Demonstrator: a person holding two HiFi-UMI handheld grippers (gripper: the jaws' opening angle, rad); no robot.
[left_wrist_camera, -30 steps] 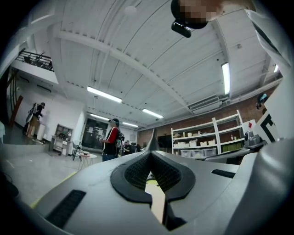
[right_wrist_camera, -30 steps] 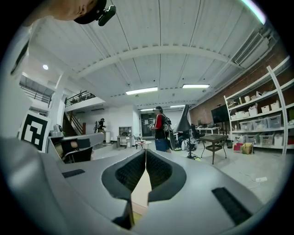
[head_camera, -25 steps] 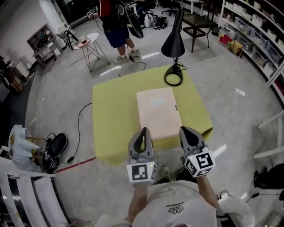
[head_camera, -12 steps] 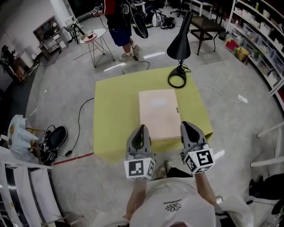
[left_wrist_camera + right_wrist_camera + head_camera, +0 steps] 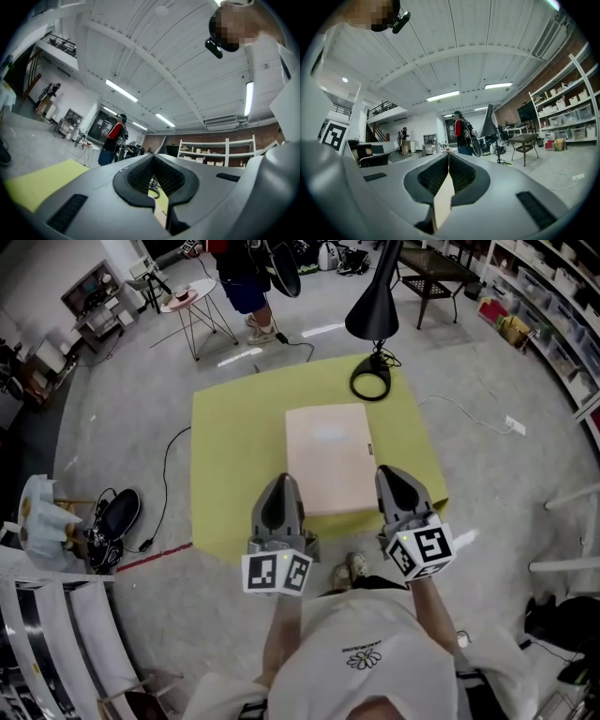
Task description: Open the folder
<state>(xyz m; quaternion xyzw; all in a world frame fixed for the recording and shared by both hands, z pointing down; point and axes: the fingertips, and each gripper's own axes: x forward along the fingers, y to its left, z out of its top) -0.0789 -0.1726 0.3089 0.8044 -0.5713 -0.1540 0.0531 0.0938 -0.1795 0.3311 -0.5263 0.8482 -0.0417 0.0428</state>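
A pale beige folder [image 5: 326, 460] lies closed and flat in the middle of the yellow table [image 5: 234, 456]. My left gripper [image 5: 279, 481] hovers at the table's near edge, just left of the folder's near corner, jaws shut and empty. The right gripper [image 5: 391, 473] hangs over the folder's near right corner, also shut with nothing in it. In the right gripper view the fingertips meet at the gripper's [image 5: 448, 154] front, and a strip of the folder [image 5: 443, 197] shows below them. In the left gripper view that gripper's [image 5: 153, 157] pads are together above the yellow table [image 5: 42, 183].
A black desk lamp [image 5: 368, 315] stands at the table's far edge, its ring base [image 5: 370, 385] behind the folder. A person [image 5: 244, 277] stands beyond by a small round table [image 5: 183, 301]. Shelves [image 5: 553, 315] line the right. A cable and shoes [image 5: 117, 521] lie on the floor at left.
The left gripper has rolled a little, so its marker cube now shows two faces. Both grippers have edged slightly up and forward. The folder has not moved.
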